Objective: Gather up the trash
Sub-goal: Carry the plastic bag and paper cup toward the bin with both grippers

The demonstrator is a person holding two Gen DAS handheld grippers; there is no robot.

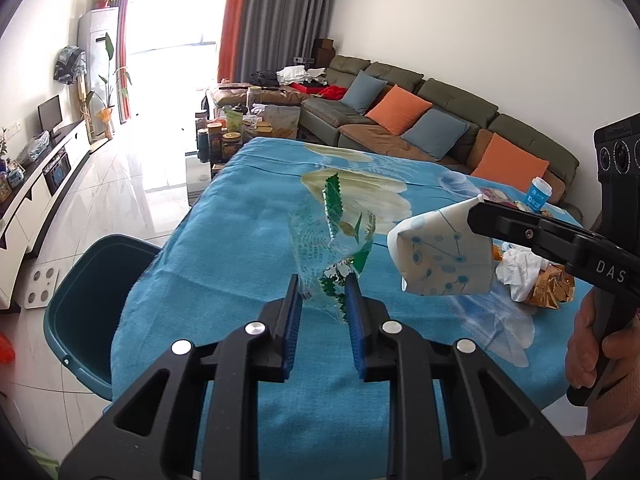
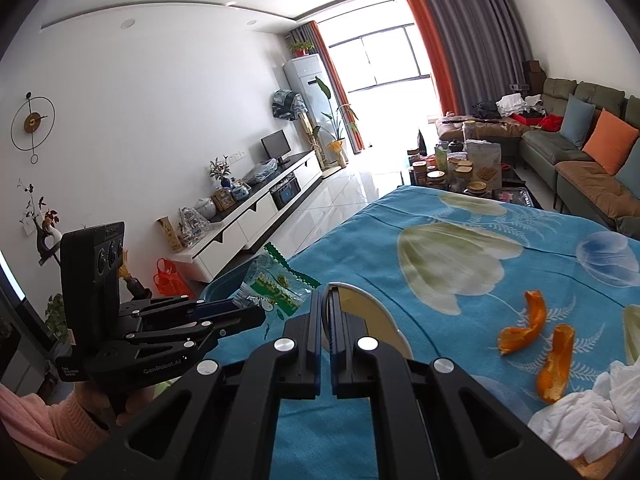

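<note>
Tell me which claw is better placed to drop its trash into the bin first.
Left, probably: the left claw, holding the clear wrapper, is nearer the teal bin than the right claw with its paper cup.

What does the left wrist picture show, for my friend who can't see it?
The left gripper holds a clear wrapper with green leaves above a blue flowered cloth. Beside it, the right gripper carries a dotted paper cup. A teal bin waits on the floor.
</note>
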